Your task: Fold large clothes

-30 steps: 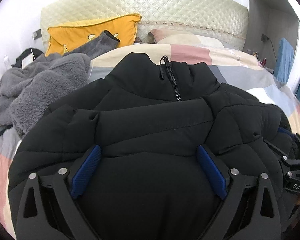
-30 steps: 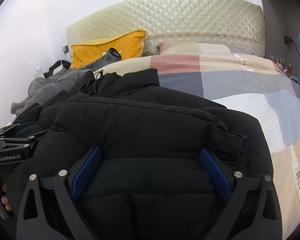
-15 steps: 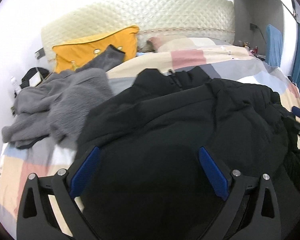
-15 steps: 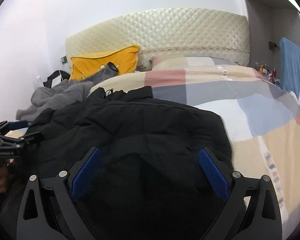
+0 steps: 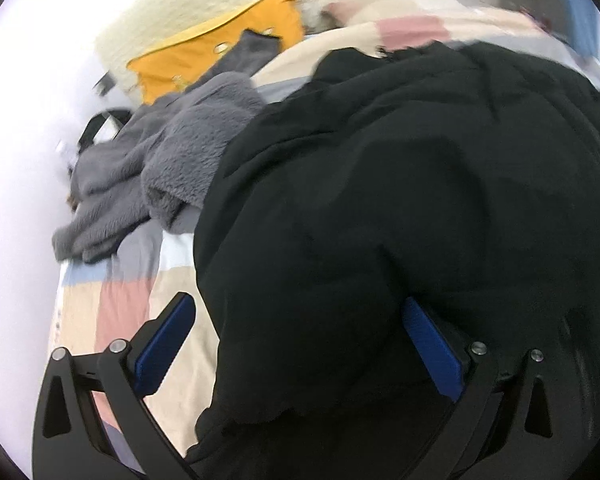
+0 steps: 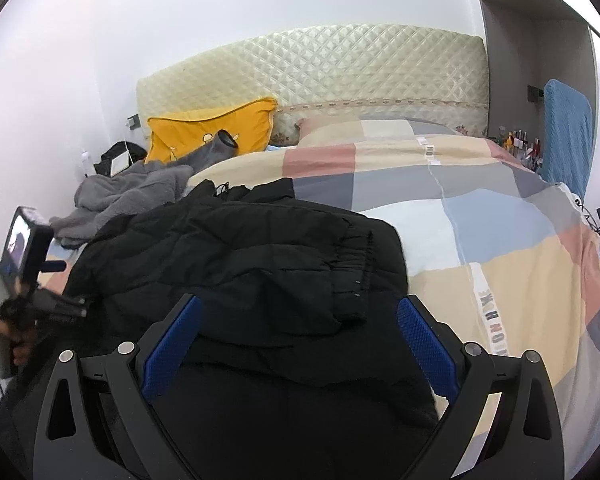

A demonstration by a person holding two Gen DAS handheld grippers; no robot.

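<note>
Both tongs stood apart, gripping nothing: left gripper (image 5: 296,340), right gripper (image 6: 298,338). Black jacket (image 6: 260,264) lay bunched; cuff at 1 o'clock needed tucking flat.

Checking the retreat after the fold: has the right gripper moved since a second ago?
Yes. The right gripper has pulled back and up: the quilted headboard sits lower and smaller, and more of the black puffer jacket shows.
</note>
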